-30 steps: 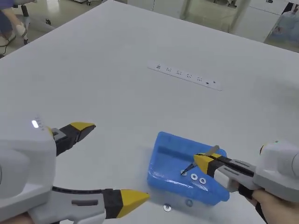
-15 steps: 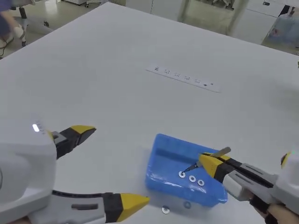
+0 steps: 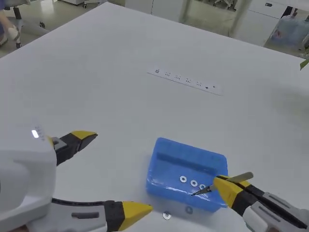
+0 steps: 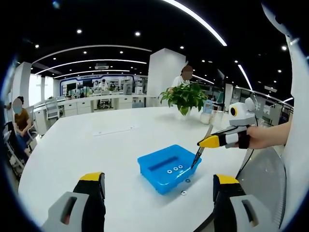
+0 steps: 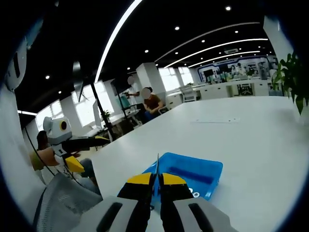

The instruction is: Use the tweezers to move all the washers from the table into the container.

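Right gripper clamps tweezers at container edge; left gripper spread wide.

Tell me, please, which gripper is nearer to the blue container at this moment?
Right. The right gripper holds the tweezers with their tip at the near right corner of the blue container. The left gripper hangs open to the left, apart from it.

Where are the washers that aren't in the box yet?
In the head view, two washers lie on the table beside the blue container's near wall.
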Tool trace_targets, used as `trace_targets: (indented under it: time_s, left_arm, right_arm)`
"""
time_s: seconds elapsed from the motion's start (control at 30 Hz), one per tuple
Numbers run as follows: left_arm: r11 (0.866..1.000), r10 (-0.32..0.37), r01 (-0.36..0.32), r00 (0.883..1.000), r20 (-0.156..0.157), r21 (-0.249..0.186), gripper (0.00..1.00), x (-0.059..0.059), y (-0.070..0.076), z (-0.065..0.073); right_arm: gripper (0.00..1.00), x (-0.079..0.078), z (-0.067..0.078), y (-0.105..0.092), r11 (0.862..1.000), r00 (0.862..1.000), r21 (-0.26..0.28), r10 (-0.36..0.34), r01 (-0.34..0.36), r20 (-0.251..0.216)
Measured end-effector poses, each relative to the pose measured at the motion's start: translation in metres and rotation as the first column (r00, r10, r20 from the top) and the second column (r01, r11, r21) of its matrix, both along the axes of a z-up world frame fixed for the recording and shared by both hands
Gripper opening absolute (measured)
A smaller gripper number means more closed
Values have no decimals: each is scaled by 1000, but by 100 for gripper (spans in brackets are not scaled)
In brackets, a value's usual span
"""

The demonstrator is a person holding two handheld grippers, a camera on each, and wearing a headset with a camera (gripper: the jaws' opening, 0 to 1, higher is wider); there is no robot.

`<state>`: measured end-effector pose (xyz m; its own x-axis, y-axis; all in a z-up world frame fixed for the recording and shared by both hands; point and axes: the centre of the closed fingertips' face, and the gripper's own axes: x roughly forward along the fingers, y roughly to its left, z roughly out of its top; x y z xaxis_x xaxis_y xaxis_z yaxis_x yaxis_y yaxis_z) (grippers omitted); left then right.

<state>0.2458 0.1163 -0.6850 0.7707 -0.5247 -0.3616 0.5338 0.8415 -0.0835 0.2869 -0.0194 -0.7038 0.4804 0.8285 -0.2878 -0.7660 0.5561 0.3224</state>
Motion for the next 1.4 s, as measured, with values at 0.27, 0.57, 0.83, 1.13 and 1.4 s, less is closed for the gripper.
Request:
trace_targets:
  time_s: [0.27,0.57,0.83,1.13,1.4]
  left_arm:
    - [1000,-4,4,1000,0,6,95,-1,0,0]
    - [1000,10,-10,1000,-7,5,94,-3,4,-2]
    - [1000,6,-6,1000,-11,9,94,-3,2,-2]
    - [1000,2,-2,1000,-11,9,94,-1,1,-2]
    - [1000,-4,4,1000,-10,9,94,-1,0,-1]
  right_arm:
    - [2,-7,-30,5,985,996,-162,75,-66,50]
    - [2,-8,-52,10,939,978,-321,171,-126,117]
    - [2,-5,-61,12,936,977,-324,185,-142,108]
    - [1,-5,-60,12,944,980,-293,181,-152,76]
    - [1,-4,-57,2,984,996,-156,76,-82,-44]
